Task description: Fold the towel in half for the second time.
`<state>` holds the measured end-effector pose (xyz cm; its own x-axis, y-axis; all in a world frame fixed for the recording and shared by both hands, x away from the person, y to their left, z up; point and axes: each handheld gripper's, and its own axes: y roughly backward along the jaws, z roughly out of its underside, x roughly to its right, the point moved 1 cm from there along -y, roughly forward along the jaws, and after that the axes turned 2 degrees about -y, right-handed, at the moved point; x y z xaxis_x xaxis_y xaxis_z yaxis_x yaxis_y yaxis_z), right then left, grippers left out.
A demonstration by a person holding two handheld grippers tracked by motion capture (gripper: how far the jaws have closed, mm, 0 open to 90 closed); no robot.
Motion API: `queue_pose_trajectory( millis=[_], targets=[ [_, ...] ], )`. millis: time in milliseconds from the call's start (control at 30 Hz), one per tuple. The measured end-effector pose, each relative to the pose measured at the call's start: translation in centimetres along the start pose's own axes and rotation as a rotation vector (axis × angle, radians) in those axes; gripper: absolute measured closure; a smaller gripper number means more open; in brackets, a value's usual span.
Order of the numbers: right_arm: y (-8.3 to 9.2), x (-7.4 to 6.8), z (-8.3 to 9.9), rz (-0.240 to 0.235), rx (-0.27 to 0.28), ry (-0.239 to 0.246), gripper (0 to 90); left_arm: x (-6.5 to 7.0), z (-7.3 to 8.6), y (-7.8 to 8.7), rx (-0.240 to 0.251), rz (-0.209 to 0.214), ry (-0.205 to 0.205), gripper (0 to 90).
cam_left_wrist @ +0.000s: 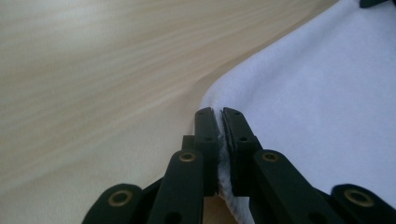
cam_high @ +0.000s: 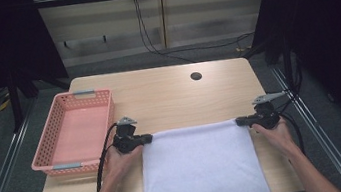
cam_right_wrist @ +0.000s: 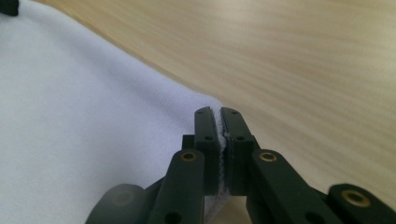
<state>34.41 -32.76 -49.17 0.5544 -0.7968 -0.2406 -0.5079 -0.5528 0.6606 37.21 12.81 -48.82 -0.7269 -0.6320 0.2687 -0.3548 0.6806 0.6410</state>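
We see the left tongs (cam_high: 148, 138) pressed together on the far left corner of a white towel (cam_high: 201, 167), and the left gripper view shows the cloth's edge pinched between the two black jaws, with the rest of the towel (cam_left_wrist: 322, 107) spreading away to the right of them. The right tongs (cam_high: 239, 121) are likewise clamped on the far right corner, and in the right gripper view a thin white fold sits between the closed jaws while the towel (cam_right_wrist: 79, 130) runs off to their left. We find the left hand (cam_high: 120, 162) wrapped around its tool from behind, forearm coming up from the bottom edge and angled slightly inward; the right hand (cam_high: 277, 134) mirrors it, forearm slanting in from the lower right. Both tools point toward each other along the towel's far edge, which runs straight between them. The towel lies flat on the wooden table (cam_high: 168, 94) and hangs over the near edge. Just beyond the left tongs, to their outer side, stands a pink basket (cam_high: 50, 138) with latticed walls, and we see nothing lying in it. Farther off, past the right tongs, is a small dark hole (cam_high: 196, 76) in the tabletop.
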Motion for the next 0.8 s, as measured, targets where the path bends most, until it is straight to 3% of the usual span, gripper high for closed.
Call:
queue_pose_trajectory(
  millis=[200, 333, 633, 700, 800],
  targets=[
    [1.0, 0.4, -1.9, 0.003, 0.075, -0.001, 86.6, 0.6, -3.4, 1.7, 0.063, 0.004, -0.039, 85.4],
    [2.2, 0.6, -3.9, 0.001, 0.126, -0.001, 86.7, -0.1, -4.9, 2.6, 0.104, -0.004, -0.028, 85.4],
    [3.6, 1.1, -7.6, 0.018, 0.183, 0.016, 86.7, -1.2, -7.8, 3.6, 0.175, -0.025, -0.034, 85.4],
    [3.7, 1.2, -8.3, 0.026, 0.190, 0.013, 86.7, -1.3, -8.4, 3.7, 0.178, -0.045, -0.047, 85.4],
    [4.0, 1.4, -9.5, 0.035, 0.200, 0.012, 86.7, -1.5, -9.2, 4.1, 0.218, -0.043, -0.030, 85.4]
  ],
)
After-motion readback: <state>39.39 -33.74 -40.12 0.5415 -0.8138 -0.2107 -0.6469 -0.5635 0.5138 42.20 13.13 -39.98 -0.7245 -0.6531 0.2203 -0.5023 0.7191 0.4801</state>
